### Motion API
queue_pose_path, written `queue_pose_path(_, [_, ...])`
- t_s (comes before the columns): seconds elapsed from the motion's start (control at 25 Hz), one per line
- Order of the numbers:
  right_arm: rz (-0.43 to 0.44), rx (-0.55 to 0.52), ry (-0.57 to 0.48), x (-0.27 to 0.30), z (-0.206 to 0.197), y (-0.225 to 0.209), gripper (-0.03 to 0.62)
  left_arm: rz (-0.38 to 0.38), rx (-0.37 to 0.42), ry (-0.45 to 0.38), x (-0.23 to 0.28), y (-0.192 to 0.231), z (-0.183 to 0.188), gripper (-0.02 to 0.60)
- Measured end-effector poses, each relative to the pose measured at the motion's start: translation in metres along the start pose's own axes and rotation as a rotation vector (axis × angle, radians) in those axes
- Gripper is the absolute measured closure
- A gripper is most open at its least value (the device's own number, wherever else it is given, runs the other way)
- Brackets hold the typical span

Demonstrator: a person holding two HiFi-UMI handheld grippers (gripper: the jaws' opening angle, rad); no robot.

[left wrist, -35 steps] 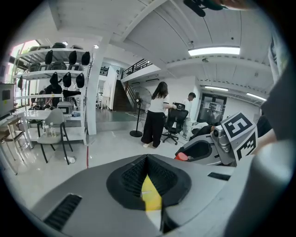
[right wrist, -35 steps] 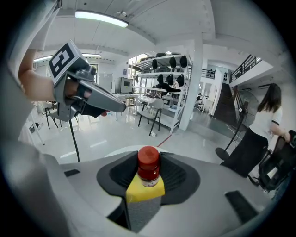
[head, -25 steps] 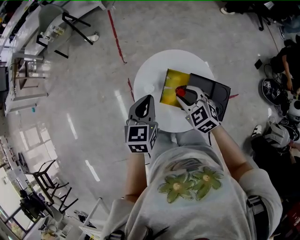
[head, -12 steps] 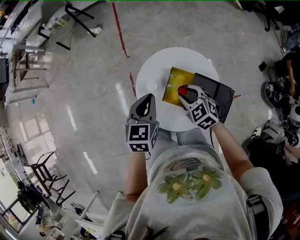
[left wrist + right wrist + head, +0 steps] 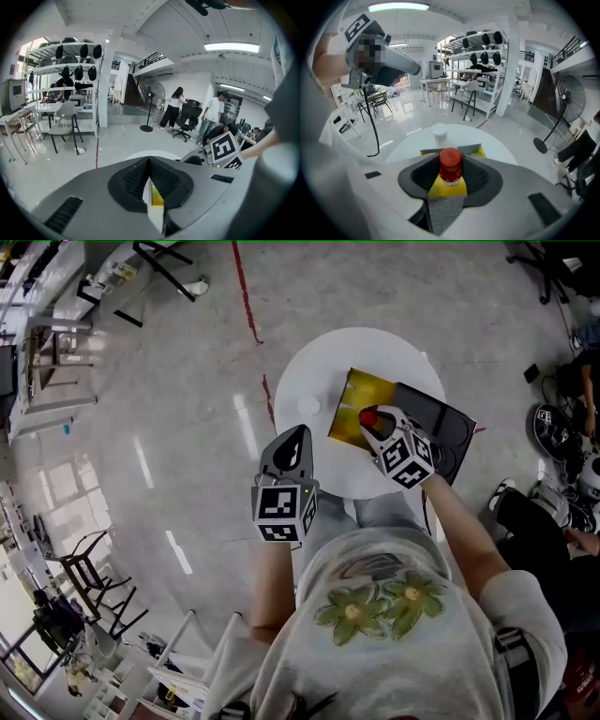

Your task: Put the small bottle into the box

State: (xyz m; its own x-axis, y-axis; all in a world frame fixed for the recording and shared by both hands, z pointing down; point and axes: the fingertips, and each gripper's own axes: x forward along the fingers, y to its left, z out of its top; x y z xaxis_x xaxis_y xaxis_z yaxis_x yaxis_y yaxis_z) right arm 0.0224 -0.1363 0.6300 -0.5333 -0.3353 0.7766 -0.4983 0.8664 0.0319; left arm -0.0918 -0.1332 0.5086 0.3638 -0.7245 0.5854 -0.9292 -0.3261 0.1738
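The small bottle [image 5: 367,417] is held in the right gripper [image 5: 381,428], whose jaws are clamped on its sides. Its long axis is laid along the jaws, and its red cap is pointed away from the person, just past the fingertips. The bottle is carried in the air over the yellow box [image 5: 352,397] and is not seen to be resting in it. In the right gripper view the red cap is seen centred between the two ribbed pads [image 5: 476,174], with yellow showing directly beneath it.

The box is placed on the right part of the round white table [image 5: 319,362] and is open. Its dark lid [image 5: 441,423] is folded out to the right and is carried past the table's right rim. A wide strip of bare tabletop is left to the left of the box and beyond its far edge. The left gripper [image 5: 296,442] is held above the table's near left rim, well apart from the box. Its jaws are brought together at the tips, and nothing is gripped between them.

One bottle, one box, one table and two grippers are counted. One small white cup [image 5: 307,407] is also seen, on the bare tabletop just left of the box.
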Motion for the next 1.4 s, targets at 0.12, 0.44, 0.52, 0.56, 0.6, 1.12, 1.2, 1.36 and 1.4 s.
queue_pose_path(0.12, [0.007, -0.006, 0.017, 0.008, -0.009, 0.000, 0.442, 0.005, -0.004, 0.007, 0.003, 0.001, -0.003, 0.578])
queue_pose_path(0.44, [0.020, -0.012, 0.053, 0.022, -0.021, 0.002, 0.442, 0.016, -0.013, 0.025, 0.001, 0.007, -0.009, 0.578])
queue_pose_path(0.52, [0.020, -0.013, 0.062, 0.024, -0.025, 0.001, 0.442, 0.017, -0.015, 0.030, 0.002, 0.006, -0.012, 0.578])
queue_pose_path(0.56, [0.019, -0.015, 0.067, 0.025, -0.027, 0.001, 0.442, 0.017, -0.015, 0.031, 0.003, 0.006, -0.013, 0.578])
queue_pose_path(0.6, [0.019, -0.015, 0.072, 0.026, -0.029, 0.001, 0.442, 0.017, -0.016, 0.033, 0.003, 0.005, -0.013, 0.578])
queue_pose_path(1.12, [-0.005, -0.015, 0.089, 0.030, -0.033, 0.001, 0.441, -0.006, -0.013, 0.041, 0.003, 0.001, -0.014, 0.578])
queue_pose_path(1.2, [-0.014, -0.023, 0.091, 0.029, -0.032, 0.002, 0.441, -0.011, -0.011, 0.040, 0.002, 0.000, -0.013, 0.578])
queue_pose_path(1.36, [-0.036, -0.021, 0.099, 0.029, -0.034, 0.001, 0.437, -0.017, -0.008, 0.036, 0.001, -0.001, -0.014, 0.578])
queue_pose_path(1.4, [-0.039, -0.018, 0.102, 0.029, -0.035, 0.001, 0.436, -0.018, -0.007, 0.034, 0.000, -0.001, -0.014, 0.578])
